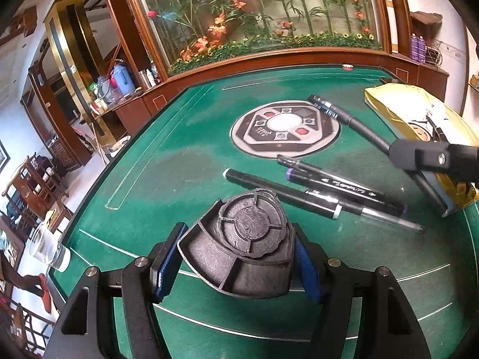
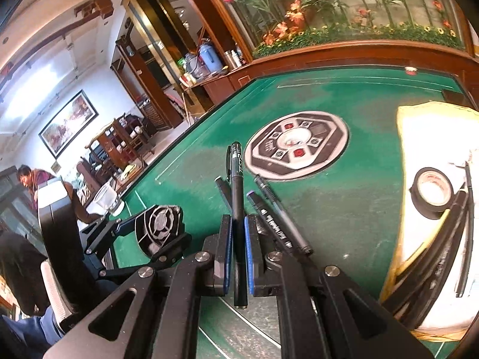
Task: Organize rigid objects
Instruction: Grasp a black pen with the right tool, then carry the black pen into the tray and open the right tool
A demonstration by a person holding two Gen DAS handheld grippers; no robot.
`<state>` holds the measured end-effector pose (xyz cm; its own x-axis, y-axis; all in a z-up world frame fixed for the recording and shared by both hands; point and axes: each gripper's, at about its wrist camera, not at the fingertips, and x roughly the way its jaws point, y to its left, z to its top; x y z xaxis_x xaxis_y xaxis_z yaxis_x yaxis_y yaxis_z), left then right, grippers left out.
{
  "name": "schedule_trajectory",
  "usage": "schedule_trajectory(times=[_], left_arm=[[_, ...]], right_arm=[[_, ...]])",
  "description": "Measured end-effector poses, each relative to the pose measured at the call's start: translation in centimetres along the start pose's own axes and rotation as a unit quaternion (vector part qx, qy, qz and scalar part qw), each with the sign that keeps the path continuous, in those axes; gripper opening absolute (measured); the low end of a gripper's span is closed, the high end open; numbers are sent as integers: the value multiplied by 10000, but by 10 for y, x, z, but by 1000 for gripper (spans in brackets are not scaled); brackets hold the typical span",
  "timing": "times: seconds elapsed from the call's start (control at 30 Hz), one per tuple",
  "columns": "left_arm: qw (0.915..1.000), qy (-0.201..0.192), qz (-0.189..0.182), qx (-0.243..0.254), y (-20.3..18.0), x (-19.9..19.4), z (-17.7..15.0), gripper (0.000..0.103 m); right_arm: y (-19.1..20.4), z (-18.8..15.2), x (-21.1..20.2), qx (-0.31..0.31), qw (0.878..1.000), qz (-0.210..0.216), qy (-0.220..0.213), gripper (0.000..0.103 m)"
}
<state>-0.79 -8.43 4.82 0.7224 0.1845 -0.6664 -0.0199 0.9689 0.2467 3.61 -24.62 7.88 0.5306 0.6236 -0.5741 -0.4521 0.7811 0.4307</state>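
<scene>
The black pen [image 2: 238, 209] is clamped between the right tool [image 2: 238, 257] pads, long axis pointing straight ahead, rear end protruding behind. The left tool [image 1: 236, 264] grips the dark round holder [image 1: 242, 239], open base facing forward. Loose pens [image 1: 314, 191] lie ahead-right on the green surface [image 1: 179, 155]; open felt extends ahead-left to its edge. The yellow bag [image 2: 419, 125] is cropped.

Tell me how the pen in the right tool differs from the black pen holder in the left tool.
The pen is long and thin; the pen holder is squat and wide. The right tool is shut almost fully on the pen, while the left tool grips the pen holder with jaws set wide. The pen points forward along its tool; the pen holder shows its ribbed underside to the camera. Both are black and held above the green table.
</scene>
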Motion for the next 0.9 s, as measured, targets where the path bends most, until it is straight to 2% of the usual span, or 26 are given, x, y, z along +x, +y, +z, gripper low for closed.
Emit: schedule_trajectory(times=[0.23,0.4,0.47,0.63,0.73,0.8,0.9], left_arm=[[9999,-69,-140,-10,1,-7,11,71],[9987,-21,-505,-95,-6,-12,28,71],[9963,-24,-844,-129,-15,-18,40,71],[9849,-108,-1727,-49,-52,-33,69,71],[9713,-39,-2379,77,-91,-35,88,71],[9638,-21,-2658,187,-117,-33,96,71],[9598,175,-2778,350,-148,-22,100,71]], right_arm=[[-38,9,-33,541,9973,-250,-425,7],[-74,11,-65,1038,9892,-672,-792,8],[-90,10,-78,1258,9830,-941,-952,8],[-130,4,-105,1831,9630,-1542,-1241,8],[-146,-1,-108,2114,9536,-1750,-1236,8],[-155,-1,-107,2259,9490,-1839,-1208,8],[-163,-4,-106,2382,9455,-1919,-1113,8]])
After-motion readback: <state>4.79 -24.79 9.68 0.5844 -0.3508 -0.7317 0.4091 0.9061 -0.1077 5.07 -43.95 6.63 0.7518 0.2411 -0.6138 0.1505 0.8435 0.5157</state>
